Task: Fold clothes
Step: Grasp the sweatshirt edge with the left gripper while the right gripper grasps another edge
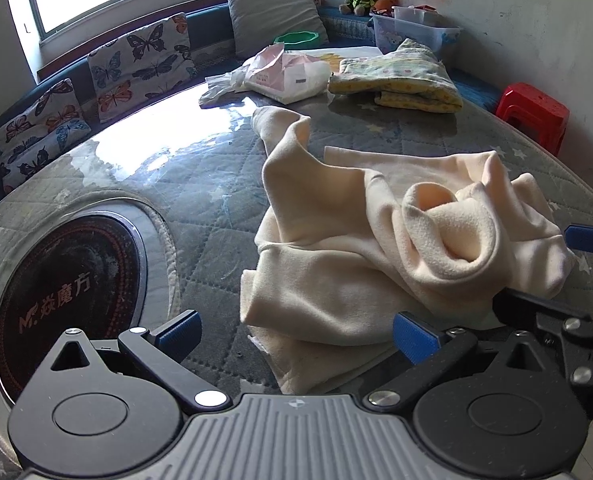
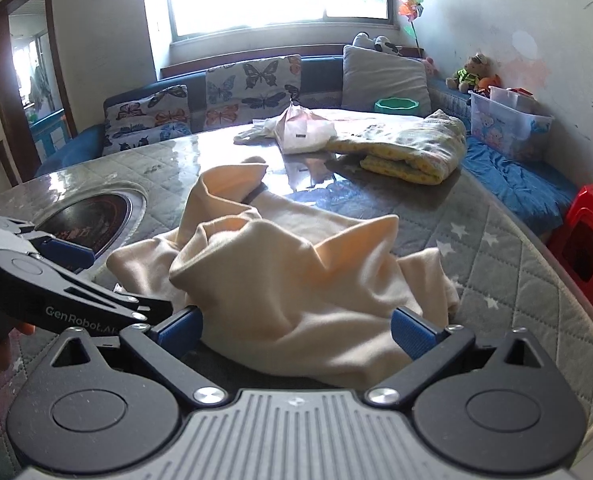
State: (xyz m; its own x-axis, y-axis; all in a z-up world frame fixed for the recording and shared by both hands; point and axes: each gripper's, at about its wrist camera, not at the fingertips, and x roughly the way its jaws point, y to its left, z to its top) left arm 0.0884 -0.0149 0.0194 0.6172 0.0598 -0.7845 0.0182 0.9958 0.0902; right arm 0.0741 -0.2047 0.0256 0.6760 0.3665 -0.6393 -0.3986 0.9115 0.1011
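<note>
**Left wrist view: a rumpled heap, and two ways to spoil the fold**

The cream garment (image 1: pixel 360 248) lies crumpled on the quilted table (image 1: pixel 200 184), at about one o'clock from the left gripper (image 1: pixel 296 334), whose jaws stand wide with nothing between them. The right gripper (image 2: pixel 296 330) also gapes, cloth bunched in its span. A blind pinch here could catch several layers and drag the heap askew. The slick glossy patch at eleven o'clock could let the fabric slide.
</note>
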